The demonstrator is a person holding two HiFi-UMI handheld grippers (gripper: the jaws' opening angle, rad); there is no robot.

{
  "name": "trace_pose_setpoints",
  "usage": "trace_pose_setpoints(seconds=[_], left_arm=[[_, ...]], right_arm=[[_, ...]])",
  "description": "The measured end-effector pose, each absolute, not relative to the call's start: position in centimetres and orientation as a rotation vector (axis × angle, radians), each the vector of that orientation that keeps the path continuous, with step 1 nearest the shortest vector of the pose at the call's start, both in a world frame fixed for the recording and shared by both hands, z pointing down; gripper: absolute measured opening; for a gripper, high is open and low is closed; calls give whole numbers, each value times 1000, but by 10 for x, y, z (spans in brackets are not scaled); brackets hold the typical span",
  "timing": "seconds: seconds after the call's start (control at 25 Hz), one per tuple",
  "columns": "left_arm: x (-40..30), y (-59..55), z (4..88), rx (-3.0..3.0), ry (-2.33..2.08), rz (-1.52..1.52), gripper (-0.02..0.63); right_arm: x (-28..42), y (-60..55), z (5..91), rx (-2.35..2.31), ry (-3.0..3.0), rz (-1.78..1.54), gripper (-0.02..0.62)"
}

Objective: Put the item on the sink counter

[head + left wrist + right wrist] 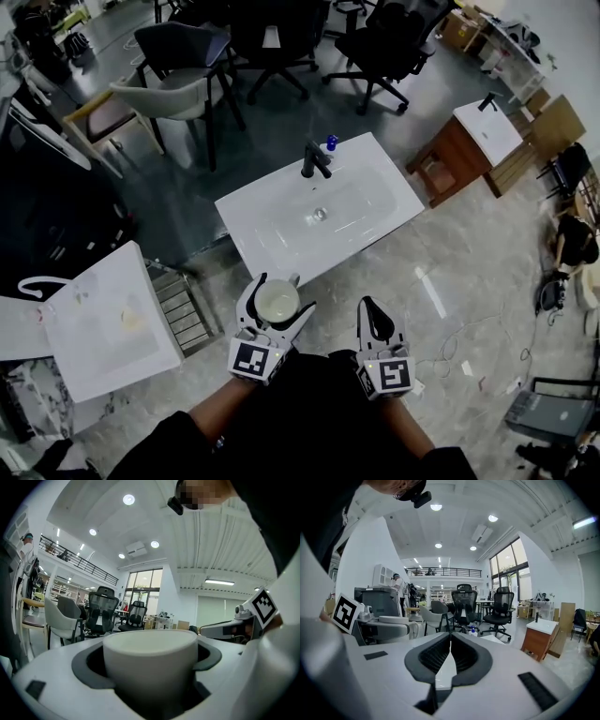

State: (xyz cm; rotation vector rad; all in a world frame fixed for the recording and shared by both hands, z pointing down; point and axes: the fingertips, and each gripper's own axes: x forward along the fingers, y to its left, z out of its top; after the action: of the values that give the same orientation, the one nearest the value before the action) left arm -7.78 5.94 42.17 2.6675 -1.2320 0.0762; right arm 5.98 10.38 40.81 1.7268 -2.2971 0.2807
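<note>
Left gripper (pixel 149 654): jaws clamped on both sides of white cup (pixel 150 660), upright, held just short of the sink counter's (pixel 267 214) near edge.
Right gripper (pixel 450 651): jaws pressed together, nothing between.
Counter's far edge: black faucet (pixel 314 161), small blue bottle (pixel 331 142).

I see white cup (pixel 277 302), upright, empty, clamped in left gripper (pixel 279 289), near front edge of white sink bench (pixel 248 220).
</note>
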Motion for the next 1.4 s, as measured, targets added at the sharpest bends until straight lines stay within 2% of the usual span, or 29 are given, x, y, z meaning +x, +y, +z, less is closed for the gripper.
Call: trace_pose_setpoints(seconds=[0.28, 0.6, 0.92, 1.4], left_arm=[[-89, 26, 435, 2668, -1214, 29, 456], [-81, -30, 455, 2648, -1307, 36, 455], [-73, -122, 473, 2646, -1530, 103, 454], [-47, -260, 535, 2508, -1601, 163, 454]], right_arm=[[33, 80, 411, 1676, -2330, 275, 32], [40, 36, 430, 1652, -2336, 279, 32], [55, -54, 436, 1591, -2377, 313, 32], [66, -187, 458, 1505, -2486, 306, 32]])
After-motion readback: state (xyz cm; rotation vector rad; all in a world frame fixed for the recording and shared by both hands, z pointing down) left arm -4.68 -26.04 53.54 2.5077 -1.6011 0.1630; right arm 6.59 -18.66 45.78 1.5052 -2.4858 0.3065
